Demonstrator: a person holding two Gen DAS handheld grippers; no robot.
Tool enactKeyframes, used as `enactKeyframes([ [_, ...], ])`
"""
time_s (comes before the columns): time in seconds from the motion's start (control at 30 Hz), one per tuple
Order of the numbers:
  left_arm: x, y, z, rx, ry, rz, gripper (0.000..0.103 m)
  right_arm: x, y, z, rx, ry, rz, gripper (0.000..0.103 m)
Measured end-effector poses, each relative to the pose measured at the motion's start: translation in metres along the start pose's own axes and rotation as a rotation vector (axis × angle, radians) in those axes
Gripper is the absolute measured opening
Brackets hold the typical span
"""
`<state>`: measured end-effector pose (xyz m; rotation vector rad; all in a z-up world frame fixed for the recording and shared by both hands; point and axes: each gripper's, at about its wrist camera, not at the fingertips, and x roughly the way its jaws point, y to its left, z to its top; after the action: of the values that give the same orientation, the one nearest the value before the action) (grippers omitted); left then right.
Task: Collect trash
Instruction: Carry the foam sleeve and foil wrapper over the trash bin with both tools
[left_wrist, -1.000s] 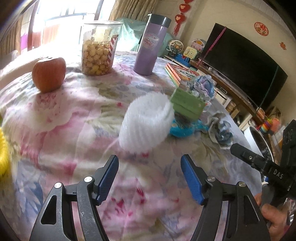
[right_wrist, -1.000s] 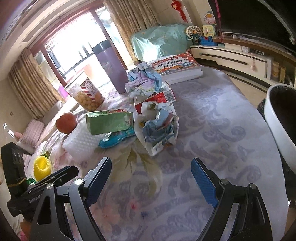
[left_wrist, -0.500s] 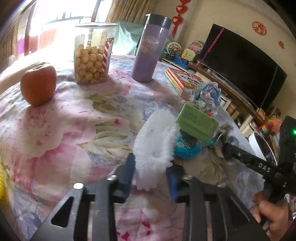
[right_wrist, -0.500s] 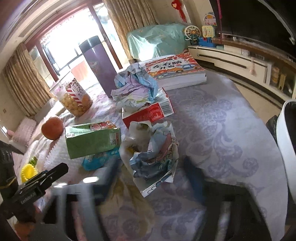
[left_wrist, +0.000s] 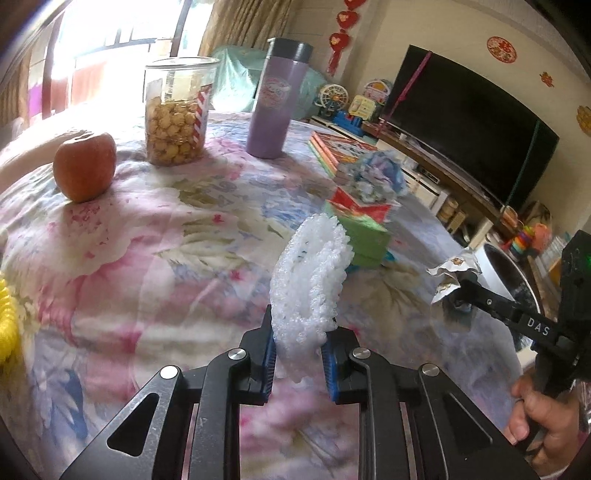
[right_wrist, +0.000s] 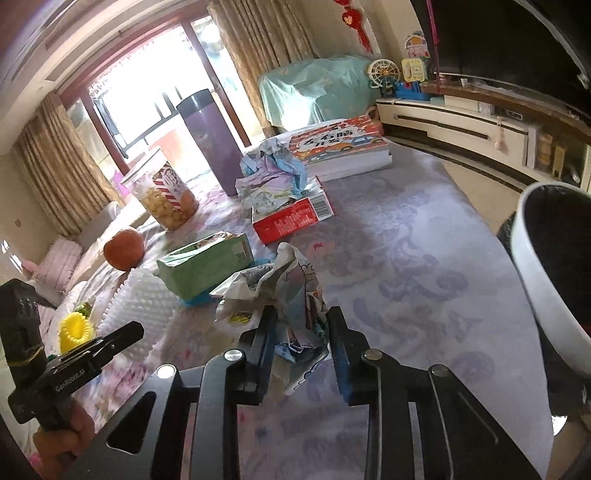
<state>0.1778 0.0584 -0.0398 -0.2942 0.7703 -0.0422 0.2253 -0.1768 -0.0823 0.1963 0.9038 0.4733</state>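
**A:** White foam netting (left_wrist: 310, 284) is between the blue pads of the left gripper (left_wrist: 297, 360), its long axis standing up and away from the jaws, tilted toward the green carton (left_wrist: 364, 236). The jaws are closing on its lower end, pads already pressing in.

**B:** And the crumpled wrapper (right_wrist: 291, 306)?

**A:** It sits between the fingers of the right gripper (right_wrist: 301, 345), which is closing too, with paper bunched between the pads. Both pieces are low over the flowered tablecloth (left_wrist: 147, 236).

**B:** So where does it all go?

**A:** My read: the white bin (right_wrist: 543, 291) off the table's right edge. From the right wrist view it lies right of those jaws, mouth open. The right hand looks nearer; the left one's foam would have to cross the table.

**B:** What's left on the cloth?

**A:** The red box (right_wrist: 293, 218) with more crumpled paper (right_wrist: 271, 173) on it, and the carton. The apple (left_wrist: 85, 166) stays out of it, I'd say.
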Motion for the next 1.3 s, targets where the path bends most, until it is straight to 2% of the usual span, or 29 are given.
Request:
enactKeyframes([
  [0.37, -0.022, -0.045, -0.011, 0.083, 0.002, -0.078, 0.020, -0.041, -0.018, -0.016, 0.036, -0.045, -0.006, 0.028],
  [0.73, -0.010, -0.095, -0.017, 0.157, 0.033, -0.150, 0.020, -0.082, -0.053, -0.026, 0.089, -0.086, -0.058, 0.028],
  [1.3, 0.015, -0.142, -0.015, 0.219, 0.064, -0.214, 0.020, -0.120, -0.096, -0.031, 0.150, -0.139, -0.127, 0.028],
])
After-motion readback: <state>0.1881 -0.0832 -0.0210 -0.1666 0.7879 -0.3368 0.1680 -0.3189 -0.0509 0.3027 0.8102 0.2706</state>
